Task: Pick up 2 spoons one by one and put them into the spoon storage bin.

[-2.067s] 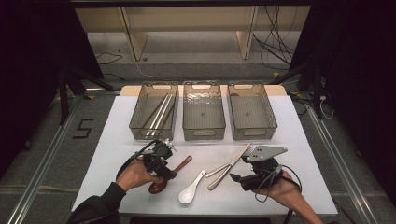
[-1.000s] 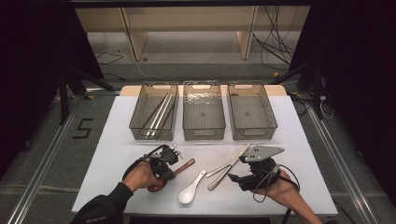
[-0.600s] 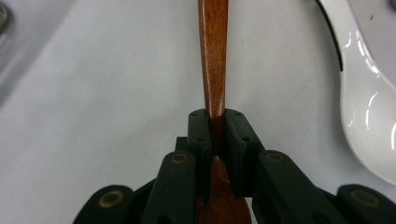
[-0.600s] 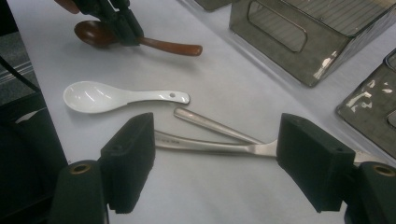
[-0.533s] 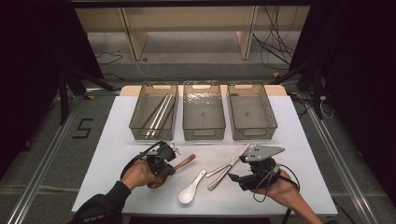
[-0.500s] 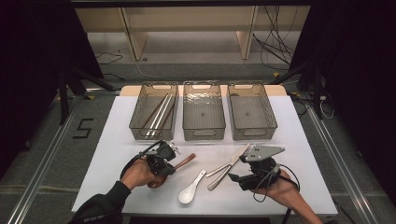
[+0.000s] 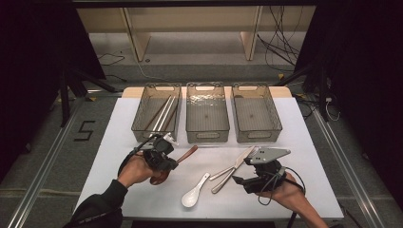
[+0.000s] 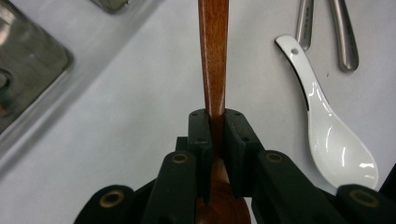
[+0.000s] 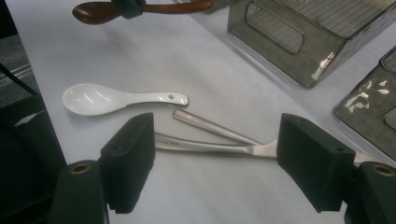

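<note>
So, high view: left gripper is clamped on the wooden spoon near its bowl, handle slanting toward the bins, probably for sorting. 3 clear bins sit in a row at the far side; the left bin has a few long utensils (chopsticks, I think). Right gripper rests spread, holding nothing.

Left gripper view: jaws pinch the spoon's neck, handle running straight ahead. 1 white ceramic spoon lies loose on the table, 2 steel handles above it.

Right gripper view: jaws stand wide apart, w/ 2 steel utensils crossed just ahead, likely its next pick.
</note>
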### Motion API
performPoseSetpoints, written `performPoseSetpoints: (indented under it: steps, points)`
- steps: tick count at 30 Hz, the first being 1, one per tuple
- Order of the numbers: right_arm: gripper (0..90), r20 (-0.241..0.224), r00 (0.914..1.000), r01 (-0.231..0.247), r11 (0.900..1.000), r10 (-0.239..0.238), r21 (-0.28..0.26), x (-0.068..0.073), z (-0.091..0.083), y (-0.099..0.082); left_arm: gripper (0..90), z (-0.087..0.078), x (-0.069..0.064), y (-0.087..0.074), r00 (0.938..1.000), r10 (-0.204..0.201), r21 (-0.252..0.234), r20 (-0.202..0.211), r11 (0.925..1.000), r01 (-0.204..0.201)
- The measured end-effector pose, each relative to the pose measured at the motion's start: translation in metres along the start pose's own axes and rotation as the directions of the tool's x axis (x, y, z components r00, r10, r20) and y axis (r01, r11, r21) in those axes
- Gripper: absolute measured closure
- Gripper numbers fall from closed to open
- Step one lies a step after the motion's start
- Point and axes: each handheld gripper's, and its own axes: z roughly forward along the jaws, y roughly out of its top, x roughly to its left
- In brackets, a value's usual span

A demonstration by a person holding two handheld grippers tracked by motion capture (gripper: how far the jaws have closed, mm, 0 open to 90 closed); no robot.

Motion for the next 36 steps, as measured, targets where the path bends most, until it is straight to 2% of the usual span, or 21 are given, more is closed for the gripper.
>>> performPoseSetpoints:
  steps: [8,16,25,36]
  points:
    - [29.0,0.0,1.0,0.0,1.0,0.0,-0.002,-0.001,0.0,0.0,81.4,-0.009,0.004,0.017,0.9999,-0.004,-0.046,0.009,0.9989,0.004]
    - [29.0,0.004,1.0,-0.006,0.9999,0.006,-0.013,-0.001,-0.001,0.0,81.4,-0.015,0.014,0.035,0.9992,-0.036,-0.11,0.017,0.9932,0.038]
    - [28.8,0.003,1.0,-0.009,0.9998,0.009,-0.016,-0.002,-0.001,0.0,81.4,-0.019,0.024,0.062,0.9989,-0.046,-0.149,-0.003,0.9878,0.045]
    - [28.7,0.001,1.0,-0.009,0.9998,0.009,-0.015,-0.002,-0.001,0.0,81.4,-0.021,0.037,0.094,0.9972,-0.072,-0.204,-0.018,0.9767,0.067]
